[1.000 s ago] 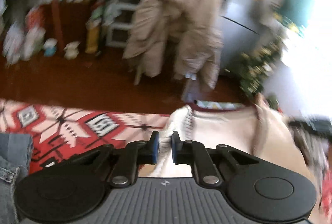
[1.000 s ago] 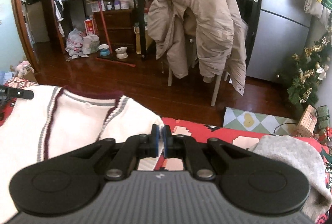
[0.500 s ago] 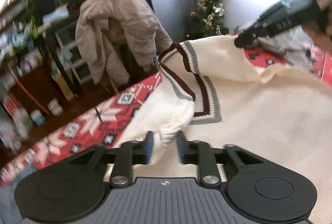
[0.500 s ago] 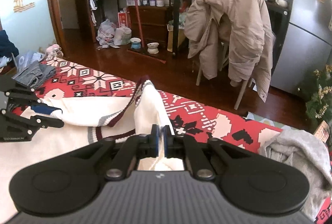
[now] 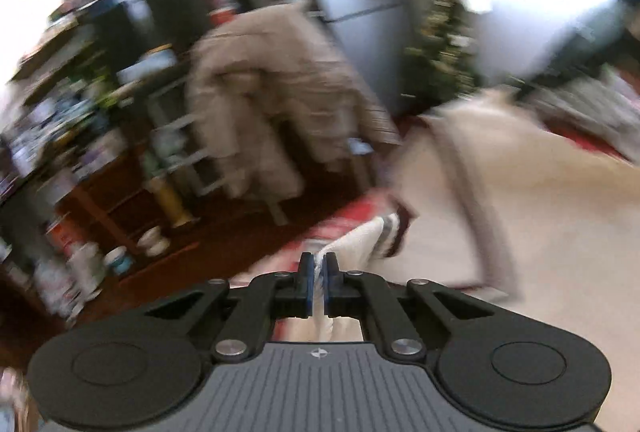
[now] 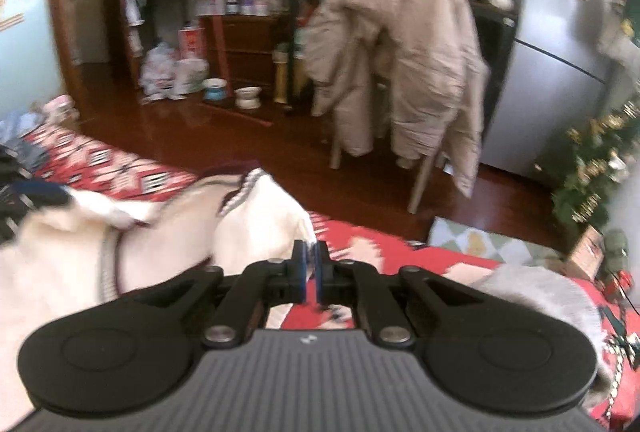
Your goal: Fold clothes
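A cream knit vest (image 5: 520, 212) with maroon and grey trim lies spread over a red patterned blanket (image 6: 384, 252). The left wrist view is badly blurred. In it my left gripper (image 5: 319, 260) is closing tight, and a bunched white edge of the vest is pinched between its blue pads. In the right wrist view the vest (image 6: 256, 232) rises in a fold towards my right gripper (image 6: 310, 252). That gripper is shut, with a corner of the cloth caught at its fingertips.
A grey garment (image 6: 540, 292) lies on the blanket to the right and jeans (image 6: 20, 148) at the far left. Beyond the blanket's edge are a dark wood floor, a chair draped with a beige coat (image 6: 400, 64), cluttered shelves, a fridge and a small Christmas tree (image 6: 592, 168).
My left gripper opened around the vest's edge, then shut on it again while rolling and swinging. The right gripper stayed shut on its corner and lifted it, folding the vest up.
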